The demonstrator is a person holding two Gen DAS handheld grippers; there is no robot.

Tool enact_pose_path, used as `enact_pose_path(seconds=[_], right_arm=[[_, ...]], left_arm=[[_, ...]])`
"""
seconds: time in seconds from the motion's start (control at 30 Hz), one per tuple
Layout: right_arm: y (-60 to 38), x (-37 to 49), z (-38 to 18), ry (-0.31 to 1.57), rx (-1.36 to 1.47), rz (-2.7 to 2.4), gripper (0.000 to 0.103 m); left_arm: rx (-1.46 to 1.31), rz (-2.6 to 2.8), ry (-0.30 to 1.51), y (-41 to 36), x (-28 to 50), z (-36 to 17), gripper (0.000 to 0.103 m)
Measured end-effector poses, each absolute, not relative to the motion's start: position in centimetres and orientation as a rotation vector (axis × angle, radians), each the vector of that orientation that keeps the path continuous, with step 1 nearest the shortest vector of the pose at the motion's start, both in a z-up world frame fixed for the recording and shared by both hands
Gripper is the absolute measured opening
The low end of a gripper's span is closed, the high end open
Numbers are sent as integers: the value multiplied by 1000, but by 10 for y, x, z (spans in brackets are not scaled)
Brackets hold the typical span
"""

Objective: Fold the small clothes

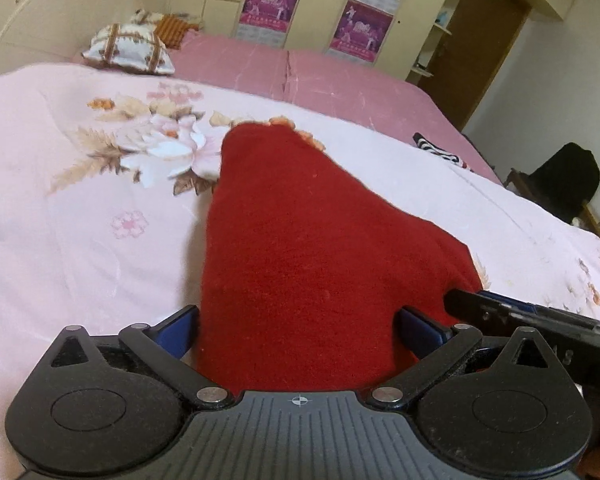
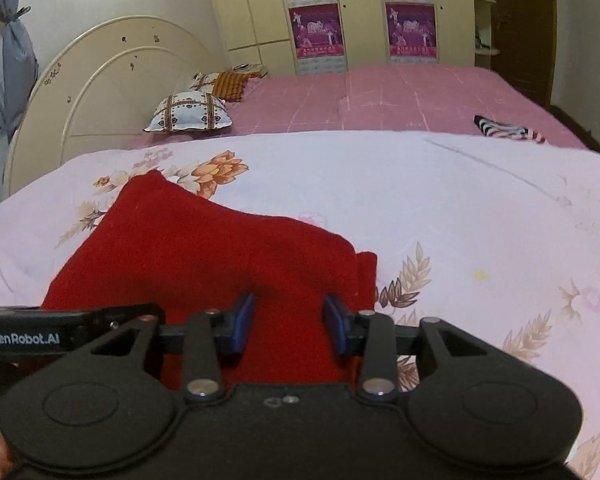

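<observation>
A red knitted garment (image 1: 300,232) lies on the floral quilt (image 1: 80,240), its near edge raised toward both cameras. In the left wrist view my left gripper (image 1: 300,320) has a thick bunch of the red cloth filling the gap between its blue pads, which press on it from both sides. One black finger (image 1: 500,312) of the right gripper reaches in at the cloth's right corner. In the right wrist view my right gripper (image 2: 289,320) pinches a fold of the red garment (image 2: 204,248) near its right edge. The left gripper's body (image 2: 60,332) sits close on the left.
The quilt (image 2: 460,220) covers the near half of the bed, with a pink sheet (image 2: 400,96) beyond it. Pillows (image 2: 188,114) lie by the cream headboard (image 2: 100,80). A striped garment (image 2: 504,130) lies at the far right. A dark chair (image 1: 564,184) stands beside the bed.
</observation>
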State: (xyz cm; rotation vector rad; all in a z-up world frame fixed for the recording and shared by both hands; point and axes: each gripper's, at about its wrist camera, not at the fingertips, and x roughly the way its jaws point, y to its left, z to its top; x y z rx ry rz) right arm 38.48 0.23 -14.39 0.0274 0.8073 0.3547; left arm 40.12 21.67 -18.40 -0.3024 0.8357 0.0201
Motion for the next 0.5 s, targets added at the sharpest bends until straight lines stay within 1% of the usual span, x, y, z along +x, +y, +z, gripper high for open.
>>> enact_pose_path(seconds=[0.1, 0.27, 0.37, 0.5], right_arm=[[-1, 380, -133, 814, 56, 353, 37], [-11, 347, -110, 753, 86, 375, 38], [-15, 325, -106, 746, 68, 382, 37], [-24, 298, -112, 747, 60, 355, 38]], left_arm=[[-240, 2, 804, 210, 387, -171, 103], [-176, -8, 789, 199, 356, -155, 103], [-168, -3, 789, 194, 336, -153, 103], [-137, -2, 805, 185, 318, -162, 103]])
